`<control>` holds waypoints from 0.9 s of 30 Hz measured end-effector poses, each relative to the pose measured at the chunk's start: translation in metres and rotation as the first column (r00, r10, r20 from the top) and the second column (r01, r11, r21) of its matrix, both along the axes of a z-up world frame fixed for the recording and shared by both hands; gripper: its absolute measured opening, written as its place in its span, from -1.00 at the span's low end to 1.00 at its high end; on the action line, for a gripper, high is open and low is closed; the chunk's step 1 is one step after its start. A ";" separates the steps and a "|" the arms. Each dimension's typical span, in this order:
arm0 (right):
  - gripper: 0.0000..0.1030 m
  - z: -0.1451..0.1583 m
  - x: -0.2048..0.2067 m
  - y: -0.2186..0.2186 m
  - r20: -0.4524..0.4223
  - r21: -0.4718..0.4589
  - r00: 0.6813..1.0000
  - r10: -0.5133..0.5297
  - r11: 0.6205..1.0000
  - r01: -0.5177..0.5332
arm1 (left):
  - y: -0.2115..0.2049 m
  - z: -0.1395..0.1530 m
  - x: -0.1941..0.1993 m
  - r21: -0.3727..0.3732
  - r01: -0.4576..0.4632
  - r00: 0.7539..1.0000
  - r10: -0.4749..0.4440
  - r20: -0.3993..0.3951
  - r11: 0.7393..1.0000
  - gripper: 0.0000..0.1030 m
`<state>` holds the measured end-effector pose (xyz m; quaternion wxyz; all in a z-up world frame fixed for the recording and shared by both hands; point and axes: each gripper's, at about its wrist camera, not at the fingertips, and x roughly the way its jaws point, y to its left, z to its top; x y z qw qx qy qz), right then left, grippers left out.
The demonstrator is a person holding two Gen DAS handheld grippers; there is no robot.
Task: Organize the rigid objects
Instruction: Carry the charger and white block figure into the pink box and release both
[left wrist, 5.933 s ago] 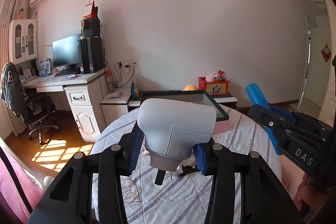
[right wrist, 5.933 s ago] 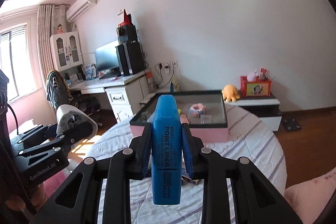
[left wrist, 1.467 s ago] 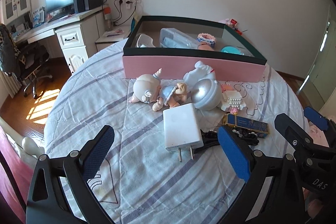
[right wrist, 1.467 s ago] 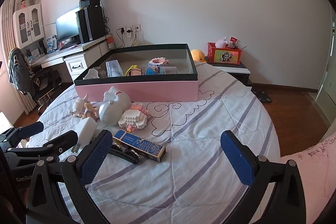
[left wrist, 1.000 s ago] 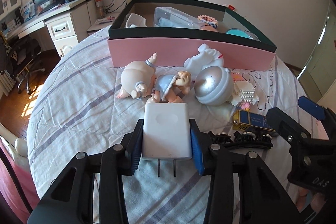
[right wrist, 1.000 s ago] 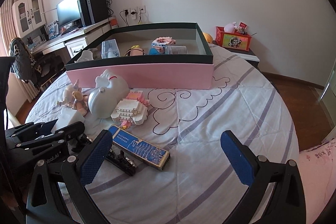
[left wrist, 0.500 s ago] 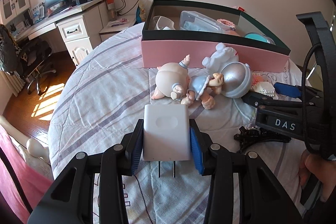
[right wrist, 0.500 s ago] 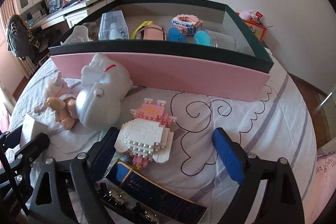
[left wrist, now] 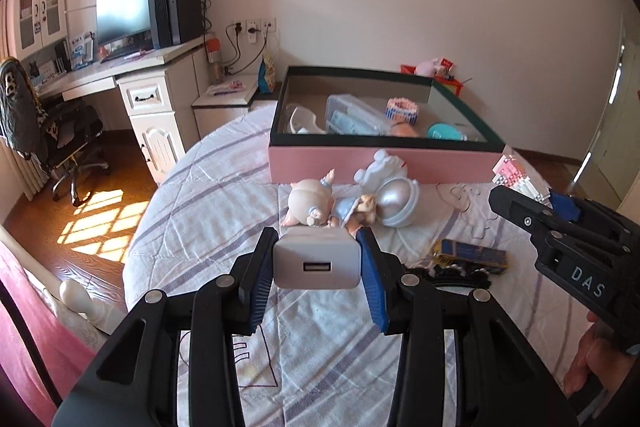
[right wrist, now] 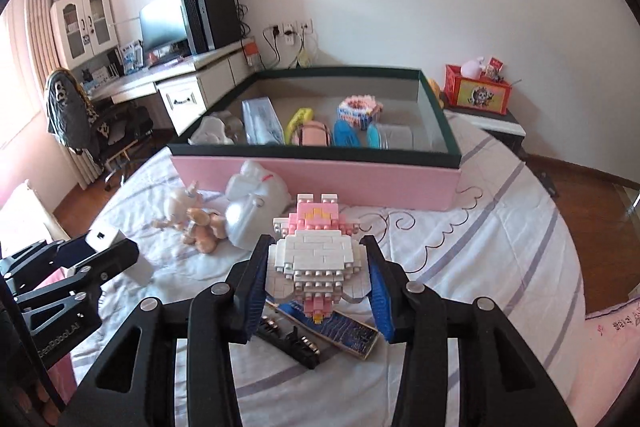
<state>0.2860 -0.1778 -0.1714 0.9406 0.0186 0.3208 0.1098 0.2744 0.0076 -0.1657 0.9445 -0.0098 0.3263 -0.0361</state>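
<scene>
The right gripper (right wrist: pixel 316 275), its jaws having just closed, clamps a pink-and-white brick figure (right wrist: pixel 318 257) above the bedspread, with the pink storage box (right wrist: pixel 316 179) at twelve o'clock. The left gripper (left wrist: pixel 316 269), at nine o'clock of it, pinches a white charger (left wrist: pixel 317 261) by its flat sides. The brick figure looks light but fragile; its broad white middle seems the safest hold. The stiff, smooth charger may slip.

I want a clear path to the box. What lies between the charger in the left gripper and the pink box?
In the left wrist view, a doll and a silver-domed toy lie on the bedspread between the charger and the pink box.
</scene>
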 end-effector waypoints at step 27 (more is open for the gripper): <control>-0.12 0.125 -0.168 0.030 0.408 -0.012 0.913 0.014 1.000 -0.010 | -0.024 0.129 -0.171 0.078 0.005 0.904 -0.037 0.425 0.997 -0.21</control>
